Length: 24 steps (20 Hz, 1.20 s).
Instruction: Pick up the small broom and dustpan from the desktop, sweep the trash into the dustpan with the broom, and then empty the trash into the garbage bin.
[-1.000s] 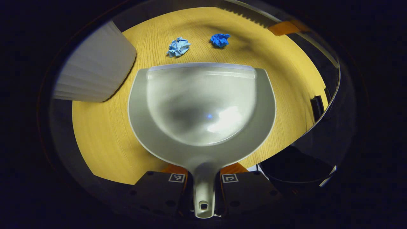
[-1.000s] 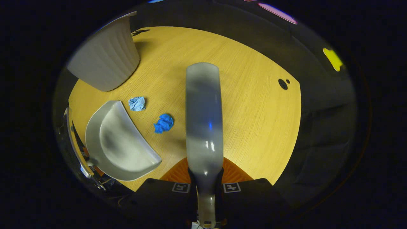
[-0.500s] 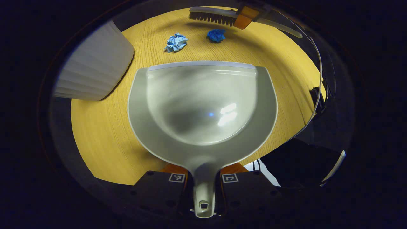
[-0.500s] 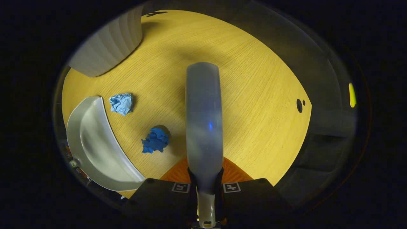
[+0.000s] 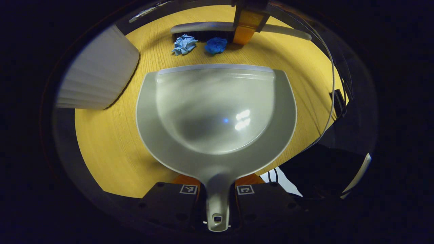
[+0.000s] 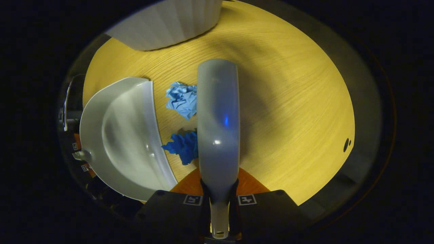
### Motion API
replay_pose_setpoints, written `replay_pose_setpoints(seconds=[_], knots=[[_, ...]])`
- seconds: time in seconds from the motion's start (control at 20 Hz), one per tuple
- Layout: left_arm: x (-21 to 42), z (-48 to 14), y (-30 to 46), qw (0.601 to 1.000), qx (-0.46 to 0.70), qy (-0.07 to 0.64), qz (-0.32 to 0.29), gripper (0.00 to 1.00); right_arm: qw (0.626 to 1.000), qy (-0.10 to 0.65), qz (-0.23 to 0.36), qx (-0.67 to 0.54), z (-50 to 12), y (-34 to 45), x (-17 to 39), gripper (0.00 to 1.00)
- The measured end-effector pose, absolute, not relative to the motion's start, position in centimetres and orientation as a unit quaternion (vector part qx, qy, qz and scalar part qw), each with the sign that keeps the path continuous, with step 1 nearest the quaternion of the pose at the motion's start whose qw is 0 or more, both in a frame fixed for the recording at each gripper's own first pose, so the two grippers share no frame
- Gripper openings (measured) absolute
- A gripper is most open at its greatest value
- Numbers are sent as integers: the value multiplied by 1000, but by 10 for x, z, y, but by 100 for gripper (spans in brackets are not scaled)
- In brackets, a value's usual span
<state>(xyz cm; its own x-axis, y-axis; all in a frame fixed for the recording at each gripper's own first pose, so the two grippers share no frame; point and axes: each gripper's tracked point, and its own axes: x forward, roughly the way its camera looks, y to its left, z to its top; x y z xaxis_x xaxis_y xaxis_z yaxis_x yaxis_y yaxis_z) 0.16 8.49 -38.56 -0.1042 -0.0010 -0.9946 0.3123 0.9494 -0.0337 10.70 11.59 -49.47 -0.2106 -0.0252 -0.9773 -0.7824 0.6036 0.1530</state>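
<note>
Left gripper [image 5: 217, 189] grasps the dustpan [image 5: 217, 112] by its handle, both fingers pressed against the stem, which runs straight back between them in the left gripper view. The pan's long axis runs from that handle forward, its flat open lip pointing away across the wooden desktop [image 5: 112, 142]. At the far left of this view stands the white ribbed garbage bin [image 5: 98, 74]. Just beyond the lip lie two crumpled wads: the pale blue paper ball [image 5: 184, 44] on the left and the dark blue paper ball [image 5: 216, 45] just beside it on the right. Behind both, the broom [image 5: 203, 28] lies crosswise, its length parallel to the pan's lip, bristles touching or nearly touching the wads.

Right gripper [image 6: 219, 200] is clenched on the broom's handle in the right gripper view, the broom head extending straight ahead. To its left both wads sit between the broom and the dustpan's lip, close to each. Small square black-and-white markers sit on each gripper's fingers; no readable writing is visible.
</note>
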Motion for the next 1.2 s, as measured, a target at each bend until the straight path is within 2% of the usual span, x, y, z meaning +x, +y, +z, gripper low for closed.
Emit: replay_pose_setpoints(seconds=[0.1, 0.15, 0.2, 0.4, 0.6, 0.65, 0.7, 0.95, 1.2], knots=[[0, -387, 89, 658, 116, 733, -127, 27, 534, 704, 373, -282, -493, 114, 97, 23], [-1, -388, 89, 658, 121, 732, -131, 26, 527, 706, 386, -275, -495, 110, 94, 28], [1, -388, 89, 660, 122, 729, -132, 26, 520, 707, 396, -271, -496, 106, 93, 23], [2, -387, 90, 660, 124, 728, -138, 26, 505, 725, 416, -215, -487, 107, 95, 23], [7, -386, 92, 656, 146, 724, -155, 27, 457, 749, 453, -159, -474, 98, 104, 23], [8, -384, 94, 657, 148, 722, -155, 26, 455, 751, 452, -157, -471, 94, 110, 28], [6, -386, 92, 660, 148, 721, -154, 26, 459, 753, 451, -141, -468, 92, 117, 23], [2, -384, 92, 687, 153, 695, -148, 26, 519, 737, 432, 8, -438, 92, 136, 23], [-1, -367, 84, 743, 123, 641, -147, 26, 592, 673, 424, 126, -381, 65, 166, 23]])
